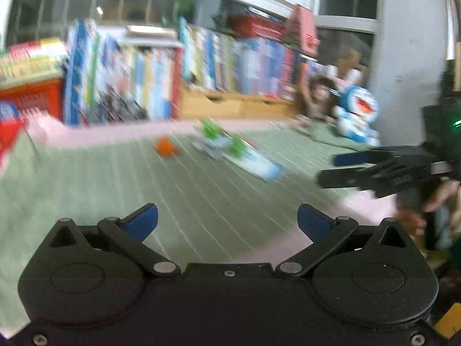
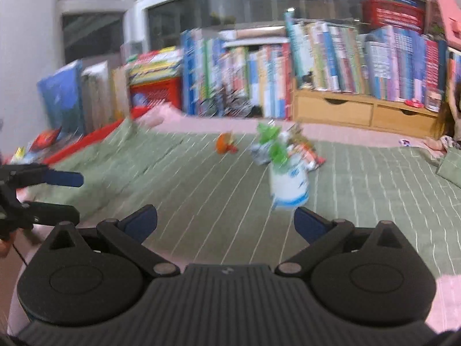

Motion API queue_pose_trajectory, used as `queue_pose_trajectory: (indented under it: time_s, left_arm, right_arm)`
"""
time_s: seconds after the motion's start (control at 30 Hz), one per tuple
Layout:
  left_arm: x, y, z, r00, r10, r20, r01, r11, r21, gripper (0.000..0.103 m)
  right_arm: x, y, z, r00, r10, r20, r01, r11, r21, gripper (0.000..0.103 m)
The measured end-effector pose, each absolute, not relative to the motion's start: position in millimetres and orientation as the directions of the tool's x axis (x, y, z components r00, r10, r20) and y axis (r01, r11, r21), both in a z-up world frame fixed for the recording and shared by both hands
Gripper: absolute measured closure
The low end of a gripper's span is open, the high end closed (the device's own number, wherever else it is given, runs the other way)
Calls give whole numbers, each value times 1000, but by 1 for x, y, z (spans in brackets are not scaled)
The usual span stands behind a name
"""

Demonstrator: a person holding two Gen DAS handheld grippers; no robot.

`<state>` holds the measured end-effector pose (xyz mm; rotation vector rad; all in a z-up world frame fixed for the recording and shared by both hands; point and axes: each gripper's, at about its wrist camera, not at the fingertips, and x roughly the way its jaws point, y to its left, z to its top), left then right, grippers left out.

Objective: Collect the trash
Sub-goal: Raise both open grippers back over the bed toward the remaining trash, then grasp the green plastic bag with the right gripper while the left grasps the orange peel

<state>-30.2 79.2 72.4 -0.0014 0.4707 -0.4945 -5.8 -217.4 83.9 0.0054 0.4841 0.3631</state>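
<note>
Both views are motion-blurred. A heap of trash lies on a green striped blanket (image 1: 115,190): a white-and-blue packet (image 2: 289,186), green crumpled wrappers (image 2: 272,141) and an orange scrap (image 2: 223,144). The same packet (image 1: 260,163), green wrappers (image 1: 219,137) and orange scrap (image 1: 165,147) show in the left wrist view. My left gripper (image 1: 227,220) is open, well short of the pile, nothing between its fingers. My right gripper (image 2: 226,220) is open too, its right fingertip (image 2: 305,222) just below the packet. Each gripper shows in the other's view: the right gripper (image 1: 337,170), the left gripper (image 2: 77,199).
A row of upright books (image 2: 317,66) on low wooden drawers (image 2: 366,112) lines the far wall below a window. A red crate (image 2: 157,92) stands left of them. A blue-and-white plush toy (image 1: 357,112) sits at the blanket's far right. Pink bedding (image 1: 360,204) edges the blanket.
</note>
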Motion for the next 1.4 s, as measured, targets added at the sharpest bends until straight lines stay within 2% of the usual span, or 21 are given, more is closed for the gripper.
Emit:
queue_pose_trajectory:
  time_s: [0.13,0.27,0.33,0.47,0.6,0.77,0.83,0.9,1.03,1.17,1.2,1.23,1.3,1.4]
  left_arm:
    - [30,71,80,846,-307,-437,332,943,-19,0]
    - [99,63,75,840,-284,-462,305,952,-31,2]
    - [132,58,68,830,-290,-477,306,951,-46,7]
    - [197,48,47,779,-285,-559,297,952,-72,31]
    - [241,46,29,748,-314,-584,263,949,-173,33]
    - [274,34,19,757,-313,-574,224,949,-222,36]
    - [285,27,16,746,-303,-593,218,953,-213,43]
    - [292,23,12,733,-276,-621,191,961,-201,56]
    - [296,27,7,744,-258,-616,142,962,-232,61]
    - [298,25,4,734,-292,-613,171,953,-248,78]
    - [298,22,4,733,-295,-613,184,953,-239,78]
    - [297,19,4,737,-285,-612,187,957,-220,79]
    - [295,16,5,751,-269,-603,186,963,-197,85]
    - [295,18,7,758,-257,-600,168,965,-201,88]
  right_arm:
    - [39,-229,91,848,307,-432,-267,952,153,0]
    - [78,-226,91,864,270,-426,-240,963,123,0]
    - [95,-219,87,860,260,-440,-252,965,76,2]
    - [123,-201,77,830,278,-483,-319,948,-4,12]
    - [158,-191,64,818,263,-511,-335,941,-51,17]
    - [190,-185,46,806,243,-540,-338,938,-83,20]
    - [197,-183,41,797,254,-548,-351,933,-77,23]
    - [202,-181,38,790,265,-553,-359,931,-66,29]
    - [204,-181,38,797,267,-542,-355,933,-63,35]
    - [208,-180,38,794,269,-546,-363,929,-70,53]
    - [209,-180,38,791,271,-549,-366,928,-70,54]
    - [211,-180,37,789,272,-550,-369,927,-71,61]
    - [213,-180,35,788,271,-553,-370,926,-74,63]
    - [210,-181,35,790,281,-544,-375,925,-66,64]
